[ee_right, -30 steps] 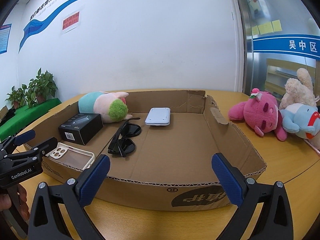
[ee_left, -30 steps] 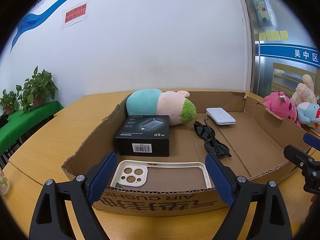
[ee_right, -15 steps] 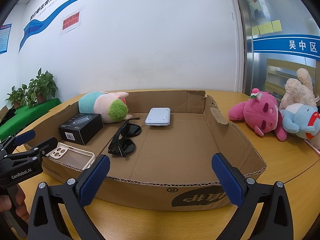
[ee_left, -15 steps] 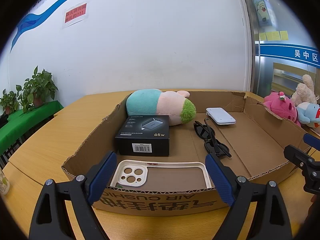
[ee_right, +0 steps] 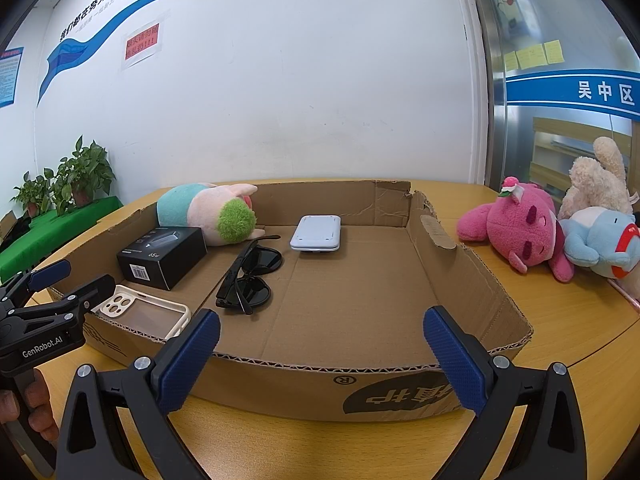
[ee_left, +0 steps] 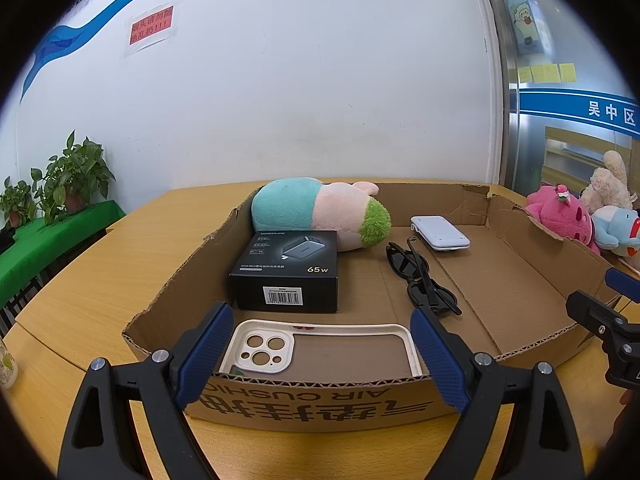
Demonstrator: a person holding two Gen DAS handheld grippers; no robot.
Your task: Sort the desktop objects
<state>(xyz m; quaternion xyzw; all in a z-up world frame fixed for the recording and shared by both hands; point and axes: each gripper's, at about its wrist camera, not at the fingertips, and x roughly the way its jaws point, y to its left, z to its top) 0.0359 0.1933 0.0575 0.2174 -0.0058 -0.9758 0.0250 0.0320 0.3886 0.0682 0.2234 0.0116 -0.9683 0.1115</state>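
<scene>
A shallow cardboard box sits on the wooden table. In it lie a teal-and-pink plush toy, a black charger box, a cream phone case, black sunglasses and a white flat device. My left gripper is open and empty, at the box's near wall in front of the phone case. My right gripper is open and empty, before the near wall further right.
A pink plush, a cream plush and a light blue plush lie on the table right of the box. Potted plants stand on a green-covered surface at far left. A white wall is behind.
</scene>
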